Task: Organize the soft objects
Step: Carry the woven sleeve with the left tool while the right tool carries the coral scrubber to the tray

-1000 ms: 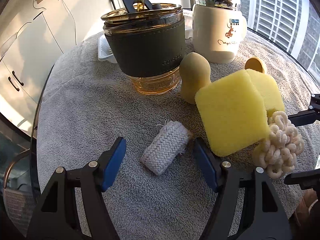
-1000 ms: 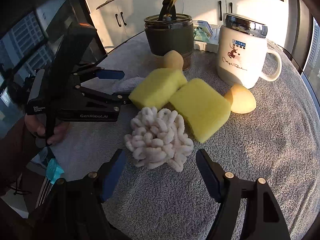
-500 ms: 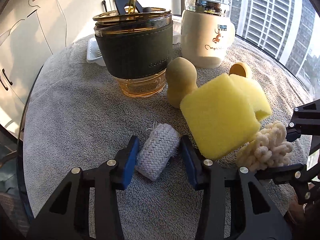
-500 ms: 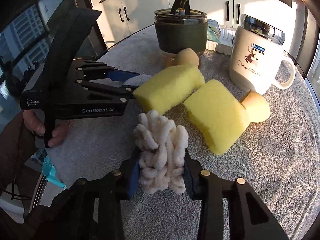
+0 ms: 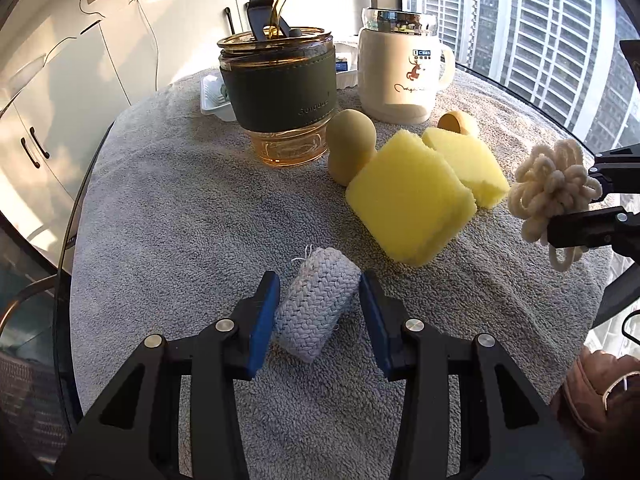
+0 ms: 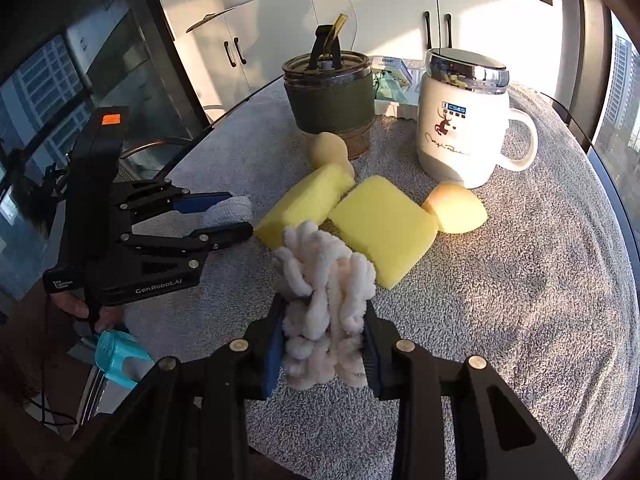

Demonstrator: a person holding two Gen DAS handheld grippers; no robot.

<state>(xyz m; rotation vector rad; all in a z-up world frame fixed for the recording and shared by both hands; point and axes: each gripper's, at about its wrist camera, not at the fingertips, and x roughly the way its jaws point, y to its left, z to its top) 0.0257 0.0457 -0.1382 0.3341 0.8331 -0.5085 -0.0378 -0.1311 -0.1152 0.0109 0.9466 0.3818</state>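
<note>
My left gripper (image 5: 318, 316) has its blue fingers clamped on the white woven roll (image 5: 316, 304), which sits on the towel-covered bench (image 5: 180, 208). Behind it there's the amber tumbler (image 5: 280, 84) and the white mug (image 5: 400, 76). Two yellow sponges (image 5: 412, 200) lie mid-bench. Over on the right, my right gripper (image 6: 322, 344) has just squeezed shut on the cream knotted yarn ball (image 6: 324, 292), holding it clear above the towel.
</note>
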